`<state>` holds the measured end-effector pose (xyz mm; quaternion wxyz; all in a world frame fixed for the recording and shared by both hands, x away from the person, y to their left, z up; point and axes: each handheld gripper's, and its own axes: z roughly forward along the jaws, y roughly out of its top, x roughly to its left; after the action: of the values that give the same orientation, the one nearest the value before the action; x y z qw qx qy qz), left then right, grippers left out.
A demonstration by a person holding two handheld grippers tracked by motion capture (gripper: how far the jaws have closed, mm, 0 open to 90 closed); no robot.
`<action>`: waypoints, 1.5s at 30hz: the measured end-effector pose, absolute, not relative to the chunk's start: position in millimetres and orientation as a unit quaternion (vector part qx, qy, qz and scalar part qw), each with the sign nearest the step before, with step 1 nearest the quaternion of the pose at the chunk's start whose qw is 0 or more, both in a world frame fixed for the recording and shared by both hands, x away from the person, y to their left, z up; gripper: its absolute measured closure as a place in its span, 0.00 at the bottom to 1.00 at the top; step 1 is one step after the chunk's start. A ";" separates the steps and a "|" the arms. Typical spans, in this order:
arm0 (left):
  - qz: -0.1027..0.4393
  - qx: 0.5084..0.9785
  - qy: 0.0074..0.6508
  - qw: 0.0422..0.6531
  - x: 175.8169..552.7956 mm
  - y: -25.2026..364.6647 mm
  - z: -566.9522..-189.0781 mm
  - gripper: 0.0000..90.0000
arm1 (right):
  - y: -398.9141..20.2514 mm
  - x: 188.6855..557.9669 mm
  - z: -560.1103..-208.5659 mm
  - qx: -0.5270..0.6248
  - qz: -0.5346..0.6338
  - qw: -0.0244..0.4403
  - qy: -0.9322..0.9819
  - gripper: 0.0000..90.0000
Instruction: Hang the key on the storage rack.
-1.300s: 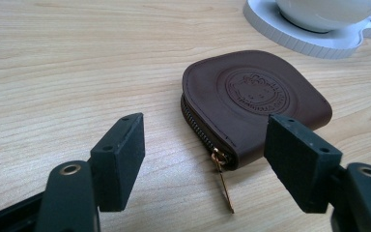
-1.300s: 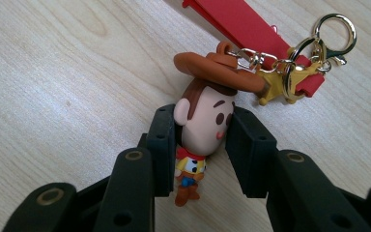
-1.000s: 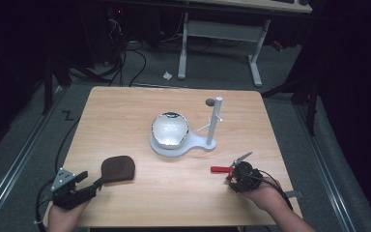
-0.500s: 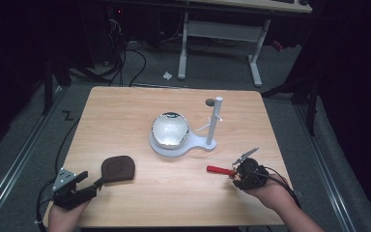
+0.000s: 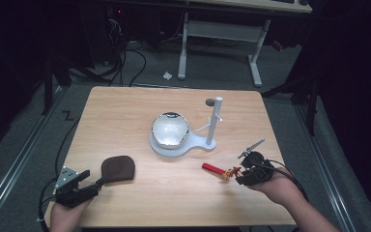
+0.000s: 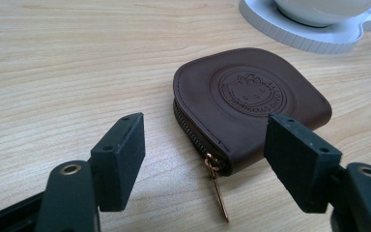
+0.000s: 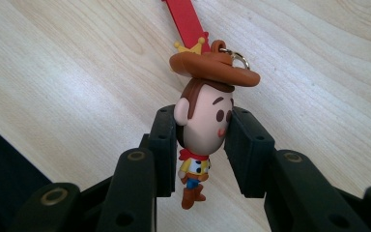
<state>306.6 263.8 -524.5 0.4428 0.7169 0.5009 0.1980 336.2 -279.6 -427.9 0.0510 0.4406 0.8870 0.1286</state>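
Note:
A brown leather coin pouch (image 5: pixel 118 168) lies flat at the table's front left, with its zip pull (image 6: pixel 218 186) pointing toward me. My left gripper (image 5: pixel 92 185) stands open just short of the pouch, and its pads (image 6: pixel 121 154) touch nothing. At the front right, my right gripper (image 5: pixel 239 175) is shut on a small cowboy-figure keychain (image 7: pixel 204 121), with the jaws pressed on both sides of the head. The keychain's red strap (image 5: pixel 212 167) trails left over the wood. In the left gripper view, the left gripper (image 6: pixel 207 159) frames the pouch (image 6: pixel 251 96).
A white stand (image 5: pixel 160 145) holding a shiny round bowl (image 5: pixel 170 129) and an upright post (image 5: pixel 216 118) sits mid-table. A small dark disc (image 5: pixel 209 102) lies behind the post. Table legs and cables are on the floor beyond the far edge.
My right hand has shifted slightly right and turned a little, still holding the keychain. The red strap has swung a bit to the left. The left gripper and pouch have not moved.

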 end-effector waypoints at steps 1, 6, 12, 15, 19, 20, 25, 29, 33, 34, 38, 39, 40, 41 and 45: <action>0.198 0.717 0.501 0.443 306.6 263.8 -524.5 0.35 | -279.6 336.2 -427.9 0.441 0.129 0.051 0.887 0.73; 0.196 0.719 0.501 0.440 307.5 263.7 -525.9 0.35 | -282.3 337.3 -412.3 0.437 0.123 0.057 0.889 0.73; 0.196 0.718 0.502 0.441 307.0 264.9 -526.0 0.35 | -282.1 338.6 -395.4 0.440 0.123 0.063 0.887 0.73; 0.196 0.717 0.502 0.441 307.2 265.4 -525.6 0.35 | -281.9 339.4 -387.6 0.441 0.125 0.067 0.886 0.73; 0.196 0.717 0.503 0.442 307.2 265.2 -525.8 0.35 | -280.2 340.0 -378.8 0.434 0.126 0.071 0.889 0.73; 0.196 0.717 0.502 0.441 307.0 265.1 -525.8 0.35 | -279.6 340.1 -376.3 0.433 0.126 0.072 0.890 0.73; 0.196 0.717 0.504 0.441 306.7 266.0 -525.9 0.35 | -276.5 341.0 -365.7 0.431 0.134 0.074 0.889 0.73; 0.196 0.717 0.504 0.441 306.7 266.4 -525.8 0.35 | -274.0 341.8 -358.9 0.428 0.138 0.076 0.890 0.73; 0.195 0.717 0.503 0.441 307.1 266.5 -526.0 0.35 | -272.2 342.4 -352.7 0.429 0.136 0.073 0.890 0.73; 0.194 0.717 0.503 0.441 307.2 266.3 -526.1 0.35 | -272.2 342.4 -352.7 0.429 0.136 0.073 0.890 0.73; 0.193 0.718 0.503 0.442 306.6 265.6 -526.0 0.35 | -271.7 344.2 -347.7 0.421 0.135 0.076 0.894 0.73; 0.193 0.718 0.502 0.441 306.6 265.5 -526.2 0.35 | -270.5 344.7 -344.7 0.425 0.134 0.077 0.892 0.73; 0.193 0.718 0.502 0.441 306.6 265.5 -526.2 0.35 | -270.5 344.7 -344.7 0.425 0.134 0.077 0.892 0.73; 0.193 0.718 0.503 0.441 306.6 265.4 -526.4 0.35 | -269.9 345.9 -341.2 0.421 0.130 0.079 0.894 0.73; 0.194 0.716 0.505 0.441 306.6 266.5 -526.5 0.35 | -269.1 347.6 -335.4 0.419 0.125 0.082 0.895 0.73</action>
<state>306.6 266.5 -526.5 0.4414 0.7157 0.5052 0.1942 347.6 -269.1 -335.4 0.0822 0.4191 0.8955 0.1254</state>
